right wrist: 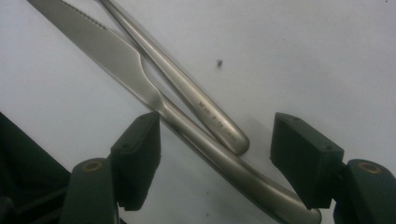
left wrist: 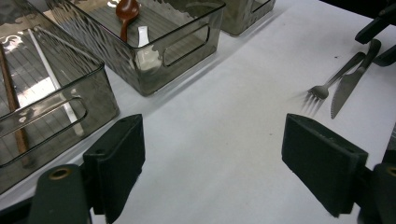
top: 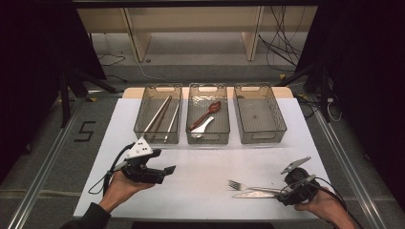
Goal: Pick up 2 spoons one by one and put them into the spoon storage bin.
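- Right now my right tongs (top: pixel 279 192) stand apart, with the handles of the knife (right wrist: pixel 116 58) and fork (right wrist: pixel 187 93) lying between the pads, untouched; both lie on the table (top: pixel 200 167) at its near right.
- My left tongs (top: pixel 165 171) are apart too, with nothing between them, hovering over bare table near the left bin (top: pixel 157 114).
- The two handles cross just ahead of the right tongs, so a plain close would likely catch both. I judge it best to shift toward one handle only, probably the knife's, which runs nearest the left pad, and close low on it.
- I'd keep the pads square to the handle; a thin steel handle may twist or slide out if pinched at a slant.
- I'd lift slowly, so the fork is not dragged along.
- The far right bin (top: pixel 260 114) looks empty and seems the likely place for these.
- Count: three bins; one knife, one fork on the table.
- The left bin holds long sticks, chopsticks I think; I cannot count them surely.
- The middle bin (top: pixel 207 114) holds two spoons, one brown (top: pixel 210 110), one white (top: pixel 203 128).
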{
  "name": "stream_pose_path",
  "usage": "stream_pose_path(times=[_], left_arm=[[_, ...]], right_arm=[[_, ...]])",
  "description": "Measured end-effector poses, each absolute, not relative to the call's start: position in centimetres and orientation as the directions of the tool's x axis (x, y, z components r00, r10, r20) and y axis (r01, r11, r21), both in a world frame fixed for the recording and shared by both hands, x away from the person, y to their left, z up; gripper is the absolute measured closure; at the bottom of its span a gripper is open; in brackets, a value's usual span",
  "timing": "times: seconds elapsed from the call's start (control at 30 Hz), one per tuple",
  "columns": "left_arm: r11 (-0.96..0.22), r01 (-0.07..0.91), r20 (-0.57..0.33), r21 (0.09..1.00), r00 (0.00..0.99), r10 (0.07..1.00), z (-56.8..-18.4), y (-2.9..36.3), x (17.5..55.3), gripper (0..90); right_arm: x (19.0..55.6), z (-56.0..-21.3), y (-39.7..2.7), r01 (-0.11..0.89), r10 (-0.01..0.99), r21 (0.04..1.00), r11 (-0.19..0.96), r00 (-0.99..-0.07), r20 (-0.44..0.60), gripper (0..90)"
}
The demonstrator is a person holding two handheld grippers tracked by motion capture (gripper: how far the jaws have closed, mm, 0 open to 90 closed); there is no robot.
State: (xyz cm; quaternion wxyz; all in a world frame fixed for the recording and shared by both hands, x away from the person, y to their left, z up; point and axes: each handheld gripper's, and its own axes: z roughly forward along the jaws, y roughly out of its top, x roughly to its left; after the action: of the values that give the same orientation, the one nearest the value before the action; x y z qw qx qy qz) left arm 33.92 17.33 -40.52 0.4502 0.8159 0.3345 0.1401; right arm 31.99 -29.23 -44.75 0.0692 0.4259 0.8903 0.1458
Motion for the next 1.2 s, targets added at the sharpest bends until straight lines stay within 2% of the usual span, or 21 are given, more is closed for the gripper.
stream_pose_path(times=[0.83, 1.2], left_arm=[[-0.323, 0.408, -0.089, 0.854, 0.726, 0.682, -40.30, 18.24, 33.75, 18.7], [-0.326, 0.407, -0.092, 0.853, 0.732, 0.675, -40.32, 18.02, 33.95, 18.6]], right_arm=[[32.01, -45.70, -29.24, 0.738, 0.764, 0.245, 0.629, -0.645, -0.016, 31.9], [31.56, -45.58, -29.68, 0.738, 0.764, 0.230, 0.634, -0.645, -0.038, 37.6]])
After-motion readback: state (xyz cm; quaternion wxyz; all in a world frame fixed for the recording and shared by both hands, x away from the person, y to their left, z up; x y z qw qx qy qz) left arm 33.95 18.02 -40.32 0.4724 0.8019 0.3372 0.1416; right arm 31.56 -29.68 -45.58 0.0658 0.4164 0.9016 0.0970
